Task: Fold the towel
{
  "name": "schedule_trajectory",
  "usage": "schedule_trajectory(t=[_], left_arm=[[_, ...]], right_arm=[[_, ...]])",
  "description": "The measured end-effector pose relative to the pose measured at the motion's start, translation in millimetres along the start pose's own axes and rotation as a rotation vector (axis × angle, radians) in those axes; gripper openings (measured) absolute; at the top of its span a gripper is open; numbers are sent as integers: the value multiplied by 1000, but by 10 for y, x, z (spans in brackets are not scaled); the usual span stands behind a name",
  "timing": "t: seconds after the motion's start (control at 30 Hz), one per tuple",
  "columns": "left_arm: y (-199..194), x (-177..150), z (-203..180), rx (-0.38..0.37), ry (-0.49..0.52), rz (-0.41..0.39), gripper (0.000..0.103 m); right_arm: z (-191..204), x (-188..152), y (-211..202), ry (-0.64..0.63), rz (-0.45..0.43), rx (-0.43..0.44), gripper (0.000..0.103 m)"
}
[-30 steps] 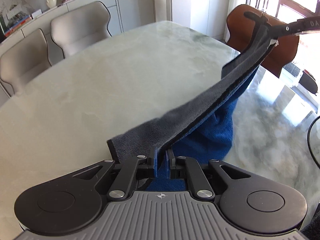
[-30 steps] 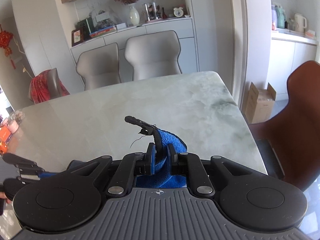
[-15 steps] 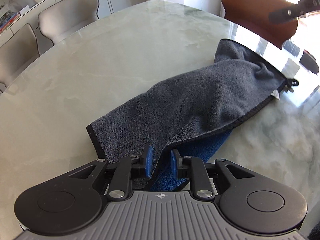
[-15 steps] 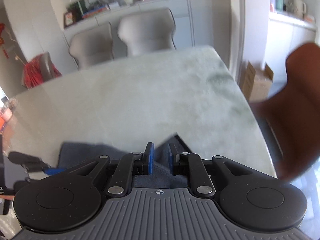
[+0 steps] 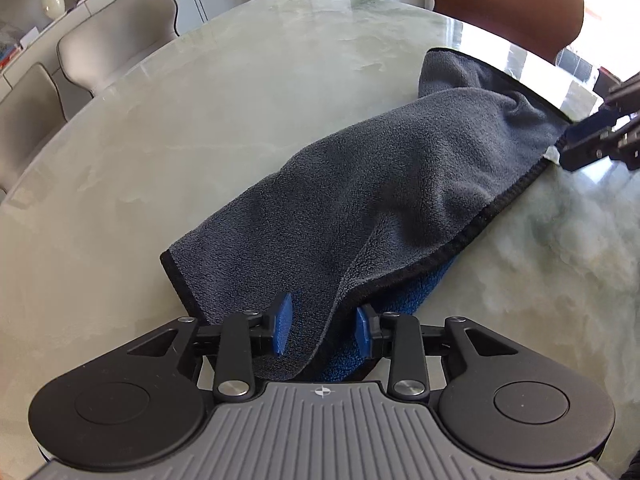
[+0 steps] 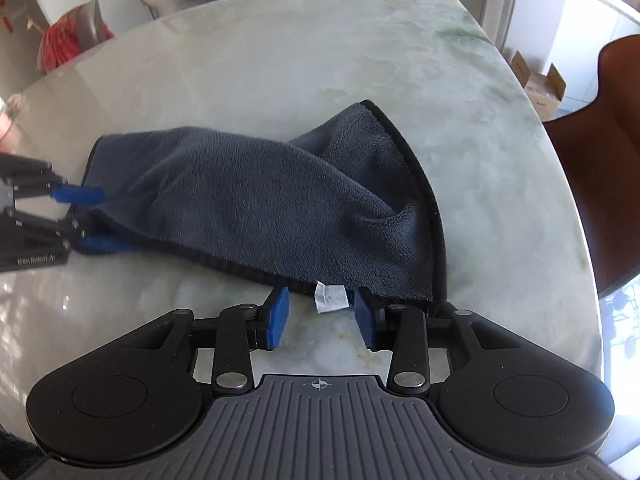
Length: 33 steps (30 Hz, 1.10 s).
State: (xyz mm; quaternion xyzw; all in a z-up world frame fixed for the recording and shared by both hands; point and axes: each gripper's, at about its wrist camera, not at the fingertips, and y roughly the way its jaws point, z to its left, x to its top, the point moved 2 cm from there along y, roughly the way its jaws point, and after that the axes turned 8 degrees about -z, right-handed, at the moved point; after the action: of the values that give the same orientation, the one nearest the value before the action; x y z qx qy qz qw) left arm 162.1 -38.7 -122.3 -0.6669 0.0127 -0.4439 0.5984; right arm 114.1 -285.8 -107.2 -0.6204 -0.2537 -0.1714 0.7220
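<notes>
- Both claws have let go since 1 s ago: left claw (image 5: 323, 330) now wide open w/ towel (image 5: 400, 184) edge lying loose between pads; right claw (image 6: 322, 318) open, holding nothing, just short of white tag (image 6: 330, 298).
- Towel, then lifted taut, now lies rumpled, doubled on worktop (image 5: 200, 120); prob. needs smoothing.
- Pale marble top; beige chairs (image 5: 116, 32), brown chair (image 6: 600, 160) around.

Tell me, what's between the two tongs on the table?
The towel lies stretched between the left tongs and right tongs, both open. The right wrist view shows it best.
</notes>
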Motion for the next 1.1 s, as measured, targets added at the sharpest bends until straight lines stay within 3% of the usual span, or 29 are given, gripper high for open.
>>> schedule_trajectory(t=[0.03,0.37,0.5,0.63,1.1], left_arm=[[-3,1,16,-5,-12,-1,14],[-117,5,58,3,-28,-12,14],[-94,24,66,0,-32,-8,14],[-134,29,78,3,-34,-16,14],[-786,499,343,78,-74,-234,11]], right_arm=[[0,-3,0,1,-7,3,38],[21,-5,153,-76,-4,-30,38],[7,-25,173,-101,-34,-39,29],[6,-8,188,-121,-48,-30,12],[-24,534,-364,-122,-266,-3,8]])
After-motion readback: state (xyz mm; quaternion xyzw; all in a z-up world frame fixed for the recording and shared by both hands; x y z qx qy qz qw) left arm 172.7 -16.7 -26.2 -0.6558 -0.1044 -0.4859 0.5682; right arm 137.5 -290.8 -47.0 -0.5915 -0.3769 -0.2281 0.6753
